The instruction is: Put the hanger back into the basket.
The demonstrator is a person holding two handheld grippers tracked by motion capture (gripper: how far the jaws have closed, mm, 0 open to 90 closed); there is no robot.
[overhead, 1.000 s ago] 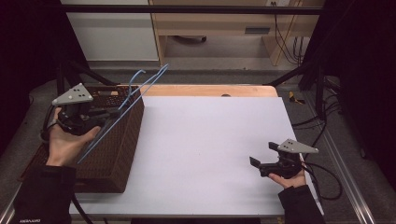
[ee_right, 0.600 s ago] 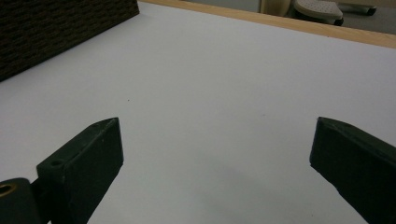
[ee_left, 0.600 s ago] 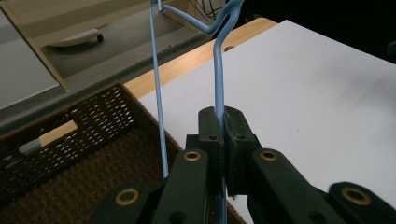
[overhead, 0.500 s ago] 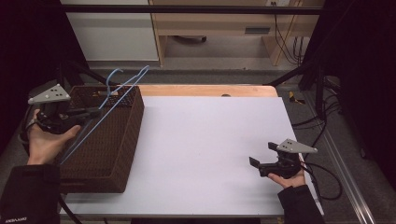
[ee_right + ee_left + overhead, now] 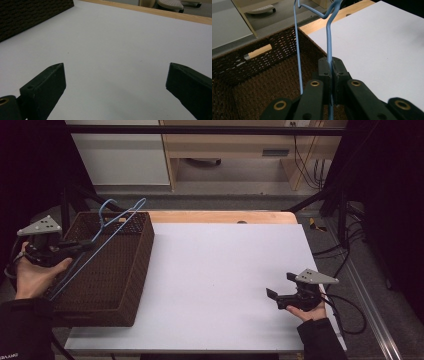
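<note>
A blue wire hanger (image 5: 102,240) slants over a dark brown wicker basket (image 5: 115,285) at the table's left side, its hook (image 5: 106,209) above the far rim. My left gripper (image 5: 89,245) is shut on one of its wires, held by a hand at the basket's left edge. In the left gripper view the jaws (image 5: 330,63) pinch the hanger (image 5: 328,37) above the inside of the basket (image 5: 262,75). My right gripper (image 5: 281,285) rests low at the table's front right, open with nothing between its fingers. The right gripper view shows its jaws (image 5: 115,80) wide apart over the white tabletop (image 5: 120,37).
The white tabletop (image 5: 225,270) runs from the basket to the right edge, with a wooden strip (image 5: 220,216) along the far side. A basket corner (image 5: 30,15) appears far left in the right gripper view. Cables (image 5: 345,305) trail off the right side.
My left hand has carried the hanger to the left and a little lower, so it now hangs over the basket's left part. The right gripper has stayed put.
</note>
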